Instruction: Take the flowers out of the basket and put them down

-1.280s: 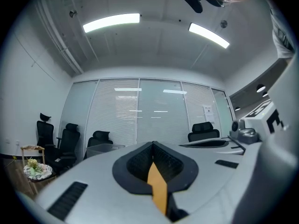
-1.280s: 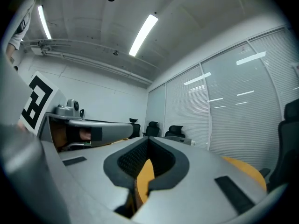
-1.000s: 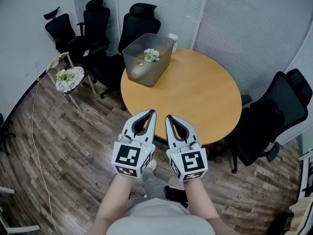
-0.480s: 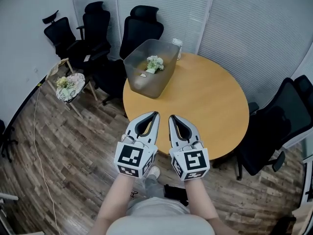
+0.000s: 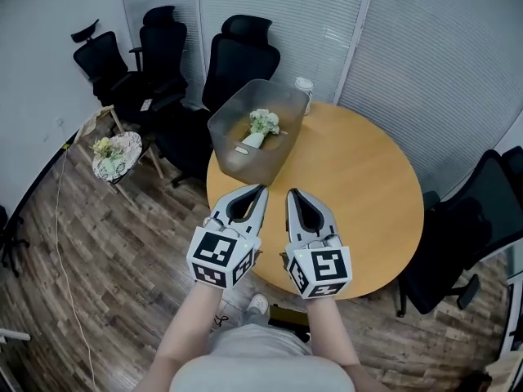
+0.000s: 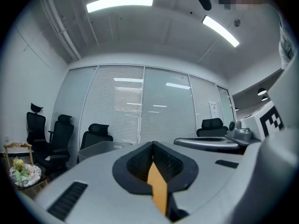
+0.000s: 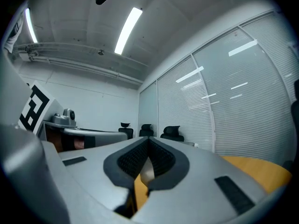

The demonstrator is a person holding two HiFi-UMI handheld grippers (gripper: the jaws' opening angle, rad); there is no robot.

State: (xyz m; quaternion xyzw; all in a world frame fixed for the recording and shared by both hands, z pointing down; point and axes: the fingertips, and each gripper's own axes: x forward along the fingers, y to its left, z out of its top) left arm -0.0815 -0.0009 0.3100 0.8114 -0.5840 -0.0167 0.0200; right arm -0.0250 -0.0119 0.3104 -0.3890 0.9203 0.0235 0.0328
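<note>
A translucent grey basket (image 5: 233,141) stands on the near-left part of the round wooden table (image 5: 359,194). A small bunch of pale flowers (image 5: 263,123) lies inside it. My left gripper (image 5: 260,189) and right gripper (image 5: 292,193) are held side by side, level, over the table's near edge, a short way in front of the basket. Both are shut with nothing between the jaws. In the left gripper view the shut left gripper (image 6: 153,143) points past the basket (image 6: 96,149). The right gripper (image 7: 148,139) in its own view also shows its jaws meeting.
A white cup (image 5: 304,86) stands on the table behind the basket. Black office chairs (image 5: 237,60) crowd the far left, and another chair (image 5: 462,243) is at the right. A small stool with a doily and flowers (image 5: 113,152) stands on the wooden floor at the left.
Both grippers have moved forward together, from over the floor to over the table's near edge. The basket and table now appear closer. The jaws stayed shut.
</note>
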